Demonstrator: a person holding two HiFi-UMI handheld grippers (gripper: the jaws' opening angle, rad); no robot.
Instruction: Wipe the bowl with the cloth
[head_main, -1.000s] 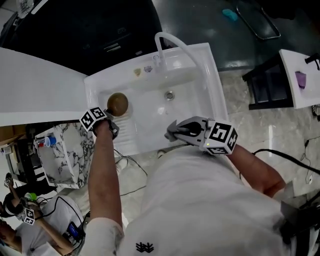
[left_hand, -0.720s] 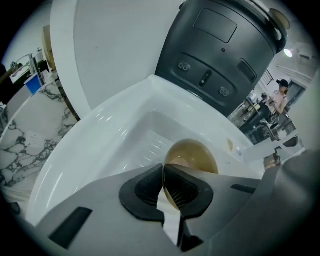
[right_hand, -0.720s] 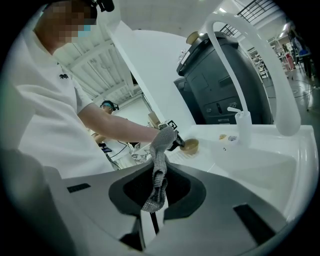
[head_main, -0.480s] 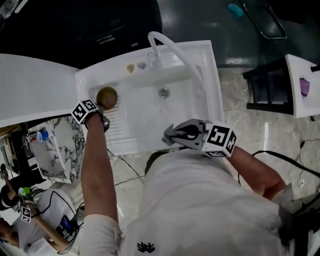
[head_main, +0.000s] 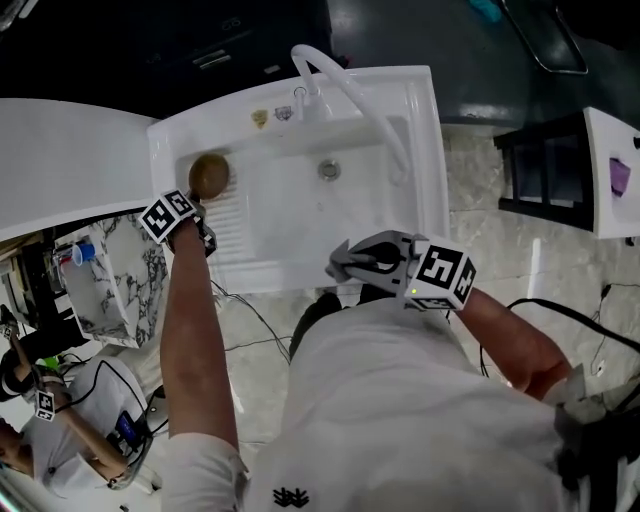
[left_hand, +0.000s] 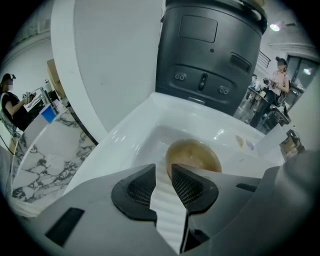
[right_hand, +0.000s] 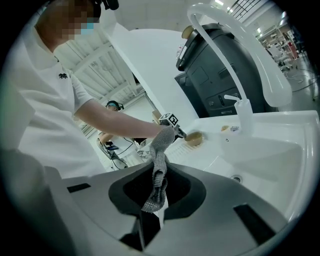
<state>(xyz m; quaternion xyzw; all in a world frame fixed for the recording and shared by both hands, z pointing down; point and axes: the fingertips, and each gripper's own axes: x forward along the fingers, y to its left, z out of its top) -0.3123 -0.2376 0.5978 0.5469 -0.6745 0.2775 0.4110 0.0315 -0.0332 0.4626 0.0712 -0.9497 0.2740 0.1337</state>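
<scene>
A brown bowl (head_main: 208, 174) sits upright on the ribbed drainboard at the left end of the white sink (head_main: 420, 150). My left gripper (head_main: 200, 212) points down at the bowl's (left_hand: 194, 155) near rim. Its jaws have just been opening and now stand apart over the drainboard's ribs, with nothing between them (left_hand: 163, 170). My right gripper (head_main: 345, 262) hovers at the sink's front edge, shut on a grey knitted cloth (right_hand: 159, 165) that sticks up from its jaws (right_hand: 159, 195). From the right gripper view, the bowl (right_hand: 194, 138) and left gripper (right_hand: 177, 131) are far off.
A white curved faucet (head_main: 340, 80) arches over the basin and its drain (head_main: 329, 170). A dark appliance (left_hand: 210, 50) stands behind the sink. A marble-topped counter (head_main: 110, 280) is left of it, a black rack (head_main: 540, 170) to the right. Another person (head_main: 40, 400) sits at lower left.
The left gripper's jaws, close together at the bowl's rim before, now stand apart beside it. The bowl stays on the drainboard. The right gripper with the cloth has barely shifted.
</scene>
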